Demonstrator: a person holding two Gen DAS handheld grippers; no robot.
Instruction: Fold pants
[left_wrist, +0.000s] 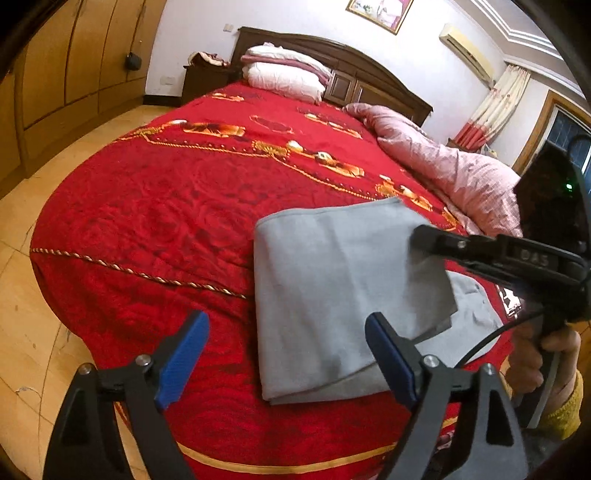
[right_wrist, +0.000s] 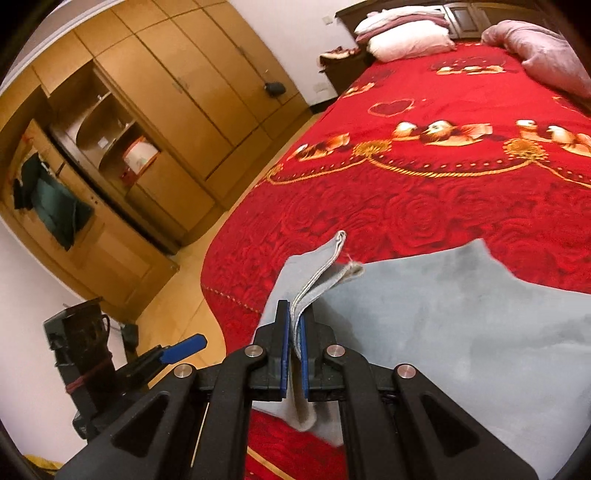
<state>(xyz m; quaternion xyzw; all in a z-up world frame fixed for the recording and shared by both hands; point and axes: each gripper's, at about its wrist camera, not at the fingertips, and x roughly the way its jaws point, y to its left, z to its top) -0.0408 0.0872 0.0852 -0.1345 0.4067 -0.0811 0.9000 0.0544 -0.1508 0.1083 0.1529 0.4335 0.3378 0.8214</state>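
Covering wide bed (left_wrist: 166, 206): red quilt (right_wrist: 424, 221)

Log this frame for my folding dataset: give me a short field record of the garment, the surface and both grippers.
garment: grey pants, partly folded, one end lifted
surface: red bedspread on a bed
left gripper: jaws open, holding nothing, near the pants' near edge
right gripper: jaws shut on a hem of the pants, raised off the bed
bedding beyond: white pillow, pink quilt
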